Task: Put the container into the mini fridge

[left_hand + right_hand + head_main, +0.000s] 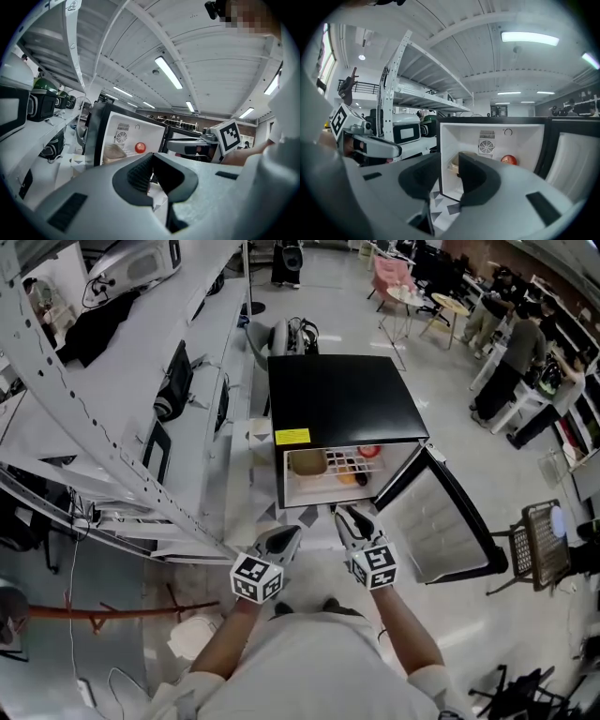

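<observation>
The black mini fridge stands with its door swung open to the right. A pale tan container sits inside on the left of the white shelf, also seen as the container and, half hidden by a jaw, the container. A red round item lies at the back right. Both grippers hover in front of the opening, apart from the container. My left gripper has its tips together with nothing in them. My right gripper is a little open, its narrow gap empty.
White shelving racks with equipment run along the left, close to the fridge. A wire basket stands beyond the open door at the right. People and chairs are at the far right back. A patterned mat lies before the fridge.
</observation>
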The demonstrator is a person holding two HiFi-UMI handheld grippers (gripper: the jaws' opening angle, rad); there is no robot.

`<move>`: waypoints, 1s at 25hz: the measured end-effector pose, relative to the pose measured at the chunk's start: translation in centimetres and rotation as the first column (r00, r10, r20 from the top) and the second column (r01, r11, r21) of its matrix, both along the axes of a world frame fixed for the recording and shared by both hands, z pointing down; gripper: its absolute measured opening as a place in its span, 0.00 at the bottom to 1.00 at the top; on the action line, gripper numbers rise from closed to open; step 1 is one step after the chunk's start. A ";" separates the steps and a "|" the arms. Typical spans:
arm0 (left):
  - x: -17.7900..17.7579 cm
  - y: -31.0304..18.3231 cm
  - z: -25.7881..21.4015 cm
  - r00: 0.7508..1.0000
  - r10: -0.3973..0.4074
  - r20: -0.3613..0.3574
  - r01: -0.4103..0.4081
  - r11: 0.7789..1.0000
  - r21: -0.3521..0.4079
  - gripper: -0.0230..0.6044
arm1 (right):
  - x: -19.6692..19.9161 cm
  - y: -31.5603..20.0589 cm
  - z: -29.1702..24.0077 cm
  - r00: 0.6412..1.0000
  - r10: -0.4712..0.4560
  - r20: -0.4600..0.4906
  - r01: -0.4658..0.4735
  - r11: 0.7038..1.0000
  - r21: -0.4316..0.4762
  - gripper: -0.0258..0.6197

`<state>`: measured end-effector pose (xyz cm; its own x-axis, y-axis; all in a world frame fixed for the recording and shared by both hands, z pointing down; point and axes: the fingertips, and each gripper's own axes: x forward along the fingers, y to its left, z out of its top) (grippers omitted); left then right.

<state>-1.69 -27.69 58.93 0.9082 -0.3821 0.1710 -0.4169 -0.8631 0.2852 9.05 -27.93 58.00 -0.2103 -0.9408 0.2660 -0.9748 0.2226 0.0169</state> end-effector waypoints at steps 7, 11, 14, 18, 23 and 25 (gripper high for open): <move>1.1 0.4 -1.5 0.999 -0.053 0.000 0.053 0.998 0.020 0.04 | 0.7 1.3 -1.0 0.996 -0.088 -0.006 0.088 0.996 0.001 0.16; 1.6 0.8 -2.2 0.996 -0.088 -0.002 0.088 0.996 0.029 0.04 | 1.4 2.1 -1.6 0.993 -0.116 0.004 0.115 0.993 0.009 0.11; 1.9 1.1 -2.7 0.995 -0.104 -0.003 0.104 0.994 0.036 0.04 | 1.9 2.4 -2.3 0.991 -0.130 0.021 0.130 0.991 0.027 0.09; 2.2 1.8 -3.0 0.993 -0.120 -0.005 0.120 0.992 0.039 0.04 | 2.6 3.1 -2.8 0.989 -0.138 0.056 0.136 0.990 0.040 0.06; 2.4 2.1 -3.6 0.991 -0.134 -0.007 0.134 0.989 0.054 0.04 | 3.1 3.8 -4.1 0.984 -0.158 0.085 0.152 0.985 0.077 0.05; 2.2 2.1 -3.7 0.989 -0.144 -0.010 0.145 0.988 0.051 0.04 | 2.8 4.3 -4.2 0.981 -0.173 0.083 0.166 0.983 0.084 0.05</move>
